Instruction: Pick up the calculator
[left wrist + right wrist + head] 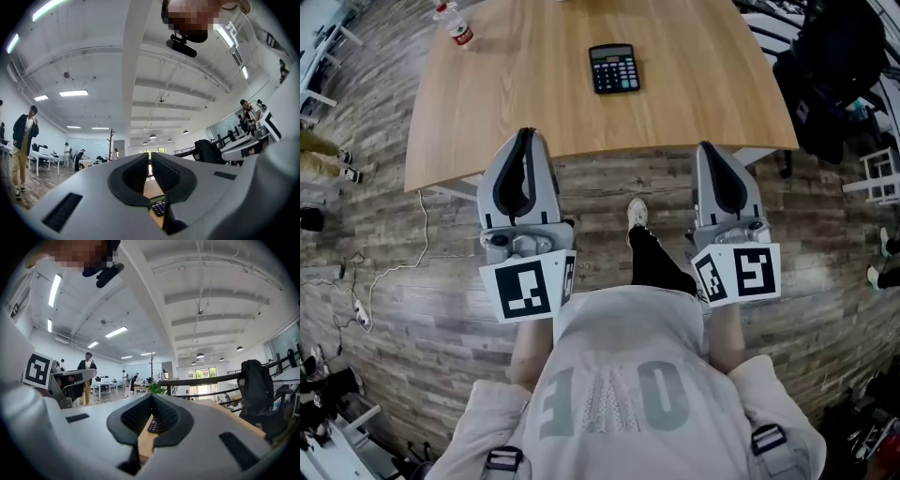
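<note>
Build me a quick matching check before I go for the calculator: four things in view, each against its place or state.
Things:
1. calculator
2. plastic bottle
3. right gripper
4. white shoe

Places or states:
A. near the far left corner of the table
B. on the plank floor, short of the table's near edge
C. jaws together, nothing held
D. flat on the tabletop, keys up, untouched

Pairs: 1-D, 2-A, 3-C, 4-B

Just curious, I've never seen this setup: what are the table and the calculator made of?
Table: wood or a wood-look laminate, matte, with a pale grain showing. Calculator: probably plastic, going by its black casing and rows of small keys.
</note>
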The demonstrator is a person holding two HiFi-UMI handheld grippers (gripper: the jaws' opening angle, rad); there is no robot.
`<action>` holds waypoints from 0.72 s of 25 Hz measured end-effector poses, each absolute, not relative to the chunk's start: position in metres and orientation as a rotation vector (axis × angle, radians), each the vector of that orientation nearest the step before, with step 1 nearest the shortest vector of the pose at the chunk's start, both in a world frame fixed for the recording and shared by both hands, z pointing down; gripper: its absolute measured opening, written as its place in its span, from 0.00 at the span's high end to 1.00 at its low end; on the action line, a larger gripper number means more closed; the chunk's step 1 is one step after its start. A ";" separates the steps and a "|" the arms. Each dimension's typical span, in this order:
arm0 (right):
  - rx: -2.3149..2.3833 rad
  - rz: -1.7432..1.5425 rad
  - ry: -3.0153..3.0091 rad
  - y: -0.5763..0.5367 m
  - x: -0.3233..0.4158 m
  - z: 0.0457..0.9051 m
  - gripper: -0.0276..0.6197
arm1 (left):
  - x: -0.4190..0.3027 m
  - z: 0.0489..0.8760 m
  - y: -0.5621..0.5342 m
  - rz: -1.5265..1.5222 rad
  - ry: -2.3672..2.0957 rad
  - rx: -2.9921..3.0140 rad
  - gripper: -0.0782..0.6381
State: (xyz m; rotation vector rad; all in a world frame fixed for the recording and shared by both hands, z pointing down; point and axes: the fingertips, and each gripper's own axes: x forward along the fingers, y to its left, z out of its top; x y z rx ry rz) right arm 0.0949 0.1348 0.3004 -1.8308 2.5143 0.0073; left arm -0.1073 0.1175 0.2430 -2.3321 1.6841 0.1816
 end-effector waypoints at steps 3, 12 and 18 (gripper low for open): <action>-1.813 -0.011 2.522 0.102 0.112 0.297 0.93 | -0.097 0.237 0.090 0.163 1.719 -2.313 0.86; -1.685 -0.044 2.630 0.007 0.136 0.284 0.93 | -0.078 0.217 0.005 0.097 1.846 -2.238 0.86; -1.566 -0.028 2.685 -0.059 0.148 0.273 0.93 | -0.070 0.193 -0.047 0.117 1.899 -2.141 0.86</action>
